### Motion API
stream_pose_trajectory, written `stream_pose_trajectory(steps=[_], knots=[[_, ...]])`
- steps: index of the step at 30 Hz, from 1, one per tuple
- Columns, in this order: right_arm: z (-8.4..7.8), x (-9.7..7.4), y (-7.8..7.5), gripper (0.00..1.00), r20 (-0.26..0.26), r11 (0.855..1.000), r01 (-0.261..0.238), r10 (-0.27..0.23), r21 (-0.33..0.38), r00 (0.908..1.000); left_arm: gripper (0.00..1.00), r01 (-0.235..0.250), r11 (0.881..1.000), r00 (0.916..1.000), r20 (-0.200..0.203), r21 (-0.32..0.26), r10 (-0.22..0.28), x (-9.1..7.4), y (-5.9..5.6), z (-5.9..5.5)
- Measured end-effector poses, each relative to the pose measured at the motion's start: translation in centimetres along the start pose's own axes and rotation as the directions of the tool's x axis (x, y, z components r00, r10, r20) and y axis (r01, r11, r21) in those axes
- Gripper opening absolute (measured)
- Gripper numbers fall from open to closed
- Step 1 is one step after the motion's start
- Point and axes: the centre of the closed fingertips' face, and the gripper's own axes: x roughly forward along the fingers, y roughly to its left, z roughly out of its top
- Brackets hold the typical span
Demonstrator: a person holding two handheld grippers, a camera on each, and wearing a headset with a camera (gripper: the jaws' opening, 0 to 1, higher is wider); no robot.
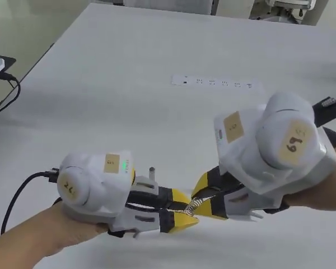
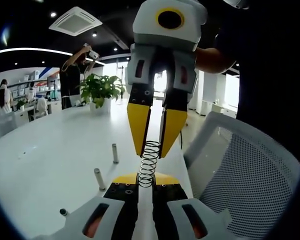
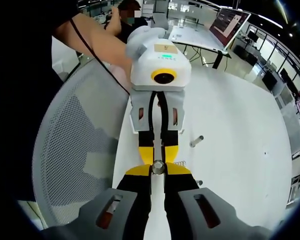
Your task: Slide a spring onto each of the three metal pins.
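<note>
A small metal spring [image 1: 192,206] hangs just above the white table [image 1: 157,101], stretched between the two grippers, which face each other tip to tip. My left gripper [image 1: 178,217] is shut on one end; in its own view the spring [image 2: 148,164] rises from its yellow tips [image 2: 145,181]. My right gripper [image 1: 206,197] is shut on the other end and comes down from the top of that view [image 2: 151,146]. In the right gripper view the spring [image 3: 158,166] shows end-on between my right gripper's tips [image 3: 158,171]. Three short metal pins [image 2: 115,153] [image 2: 99,178] [image 2: 63,212] stand bare on the table; one pin [image 1: 152,171] is behind the left gripper.
A white power strip [image 1: 215,83] lies further back on the table. A black cable [image 1: 19,193] trails from the left gripper. A mesh chair [image 2: 245,175] stands at the table's near edge. A potted plant [image 2: 100,90] and people are far off.
</note>
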Motion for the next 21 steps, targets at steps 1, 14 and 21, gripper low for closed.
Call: stream_pose_trajectory(steps=[1, 14, 21], knots=[[0.0, 0.0, 0.0, 0.05, 0.0, 1.0, 0.001, -0.001, 0.0, 1.0, 0.01, -0.001, 1.0, 1.0, 0.001, 0.001, 0.001, 0.0, 0.0, 0.0], [0.8, -0.2, -1.1, 0.05, 0.006, 1.0, 0.017, -0.017, -0.01, 0.9998, 0.02, -0.036, 0.999, 0.9992, 0.019, 0.004, 0.036, -1.1, 1.2, 0.6], [1.0, -0.1, -1.1, 0.05, -0.008, 1.0, 0.011, -0.011, -0.018, 0.9999, 0.02, -0.041, 0.999, 0.999, 0.02, 0.01, 0.041, -1.2, 1.2, 0.6]])
